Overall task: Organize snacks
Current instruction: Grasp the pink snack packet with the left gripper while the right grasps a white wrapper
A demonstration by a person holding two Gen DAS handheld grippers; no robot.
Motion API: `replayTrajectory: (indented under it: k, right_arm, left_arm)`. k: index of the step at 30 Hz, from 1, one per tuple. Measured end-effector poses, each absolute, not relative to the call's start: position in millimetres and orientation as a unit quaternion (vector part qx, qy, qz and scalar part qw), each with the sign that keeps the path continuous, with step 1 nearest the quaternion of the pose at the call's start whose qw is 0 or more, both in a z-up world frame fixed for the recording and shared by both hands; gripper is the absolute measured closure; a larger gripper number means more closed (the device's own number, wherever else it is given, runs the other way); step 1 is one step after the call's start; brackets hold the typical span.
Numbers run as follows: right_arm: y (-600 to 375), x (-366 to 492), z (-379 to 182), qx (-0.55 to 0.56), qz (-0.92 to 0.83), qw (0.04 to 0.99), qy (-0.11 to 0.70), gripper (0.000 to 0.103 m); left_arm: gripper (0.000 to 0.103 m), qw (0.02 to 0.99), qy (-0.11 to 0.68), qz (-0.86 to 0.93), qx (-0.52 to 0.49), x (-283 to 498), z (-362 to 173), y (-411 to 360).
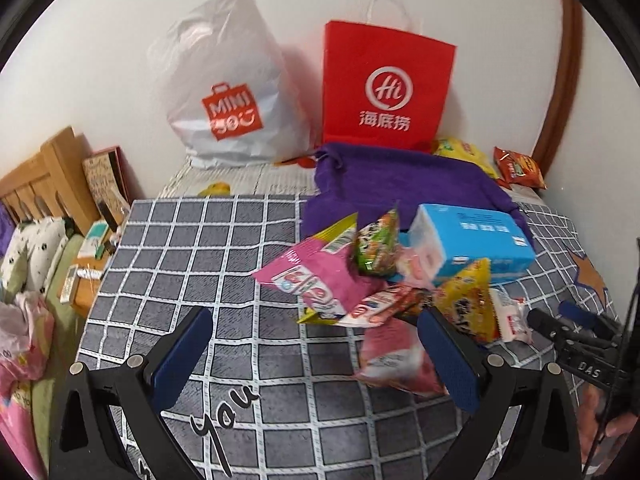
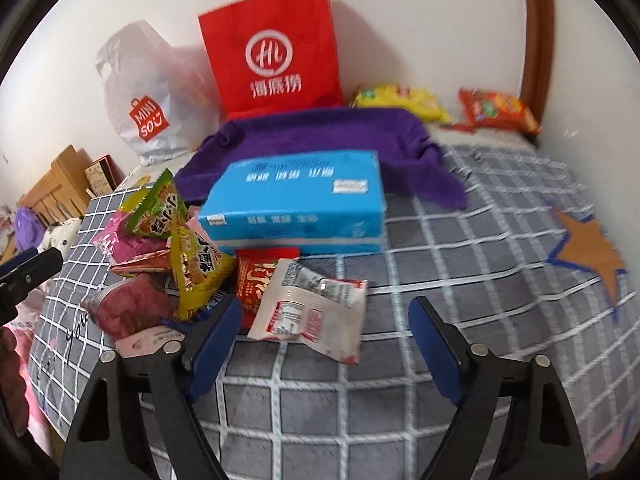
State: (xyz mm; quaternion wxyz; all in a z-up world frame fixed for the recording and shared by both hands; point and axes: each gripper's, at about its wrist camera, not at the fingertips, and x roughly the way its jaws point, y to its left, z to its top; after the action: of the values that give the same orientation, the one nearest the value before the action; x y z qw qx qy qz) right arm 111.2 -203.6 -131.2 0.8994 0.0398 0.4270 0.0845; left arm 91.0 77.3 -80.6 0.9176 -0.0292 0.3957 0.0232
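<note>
1. We saw the snacks in one messy pile (image 1: pixel 372 280) on the bed's checked blanket (image 1: pixel 200 248), leaning on a blue box (image 2: pixel 296 200).
2. Behind the pile lay a purple cloth (image 2: pixel 320 136), and a red paper bag (image 2: pixel 272 60) and a white plastic bag (image 1: pixel 228 92) stood by the wall. We thought the snacks might go in those bags, but we could not be sure.
3. Two more snack packs, a yellow pack (image 2: pixel 400 100) and an orange pack (image 2: pixel 496 112), sat far back by the wall, apart from the pile.
4. Our left gripper (image 1: pixel 316 352) was spread wide with nothing in it. A pink pack (image 1: pixel 400 356) lay just by its right finger.
5. Our right gripper (image 2: pixel 324 332) was spread too, holding nothing. A white pack (image 2: pixel 312 312) lay between its fingers, so we guessed that one came first.
6. We pointed both grippers down at the pile, which made reaching in easy.
</note>
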Motion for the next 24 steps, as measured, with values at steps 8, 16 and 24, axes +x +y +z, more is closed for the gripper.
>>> replayTrajectory:
  k: [8,16,24]
  right_arm:
    - [-190.2,140.3,-164.5,0.048,0.081,0.880,0.465,0.026]
    - [-189.4,146.3,-171.7,0.026,0.111,0.879,0.463,0.045]
    - [-210.2,137.5,-159.9,0.008,0.113,0.891,0.439,0.063]
  left_arm:
    - [0.000,0.913,0.403,0.027,-0.055,109.2,-92.4,92.0]
    - [0.000,0.910,0.410,0.019,-0.062,116.9,-101.1,97.1]
    - [0.000,0.903,0.424,0.029,-0.068,125.5,-110.8,103.4]
